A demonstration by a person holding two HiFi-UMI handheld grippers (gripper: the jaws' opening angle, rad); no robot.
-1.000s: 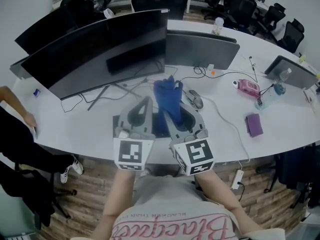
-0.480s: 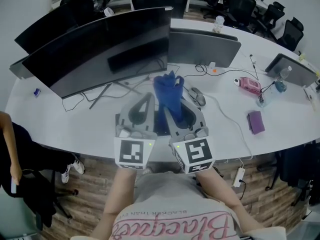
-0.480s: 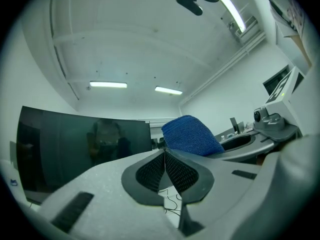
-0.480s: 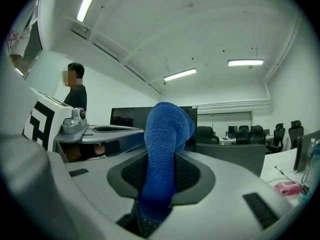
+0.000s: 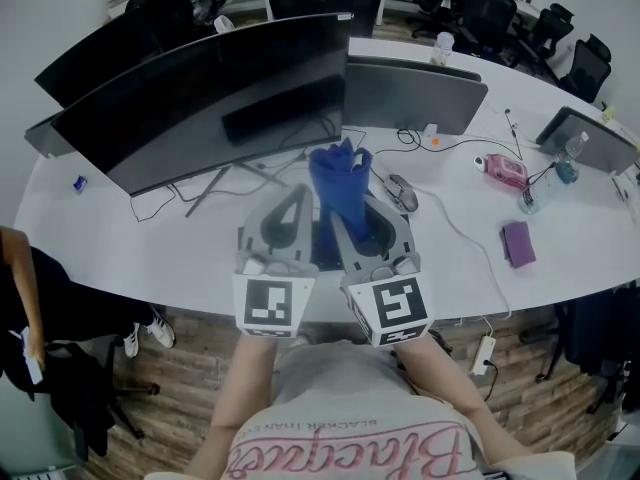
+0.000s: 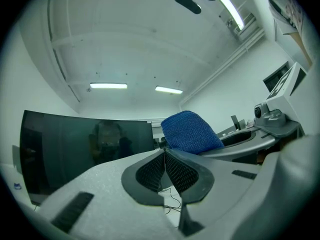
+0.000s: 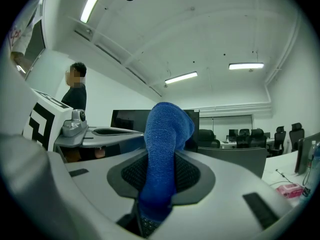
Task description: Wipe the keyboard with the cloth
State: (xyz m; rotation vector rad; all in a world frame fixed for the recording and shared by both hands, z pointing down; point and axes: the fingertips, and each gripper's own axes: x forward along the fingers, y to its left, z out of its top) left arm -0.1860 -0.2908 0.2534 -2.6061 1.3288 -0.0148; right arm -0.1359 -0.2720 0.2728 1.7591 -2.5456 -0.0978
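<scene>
Task thing: deep-blue knitted cloth (image 5: 338, 183), with a fine ribbed weave, bunched into an upright roll with a rounded, lobed top. It is held in the air just in front of the right end of the large curved black monitor (image 5: 200, 98), above the white desk (image 5: 150, 253). In the right gripper view the cloth (image 7: 162, 154) is seen running down between the meshed pads of the right gripper (image 7: 160, 184), whose jaws are clamped on its lower part. The upper part stands free above them. In the left gripper view the jaws of the left gripper (image 6: 164, 156) are pressed together with nothing between them. The cloth (image 6: 190, 132) is seen beyond them and to the right, with the monitor (image 6: 75, 149) dark behind to the left. Only the head view gives the layout. Both grippers, left (image 5: 297, 196) and right (image 5: 335, 206), are held side by side on the near side of the monitor. A grey computer mouse (image 5: 404, 196) lies on the desk to the right of the monitor's stand. A dark patch is seen between the gripper bodies, but what it is cannot be told. Only the right gripper view shows a standing person (image 7: 76, 91) at the far left.
</scene>
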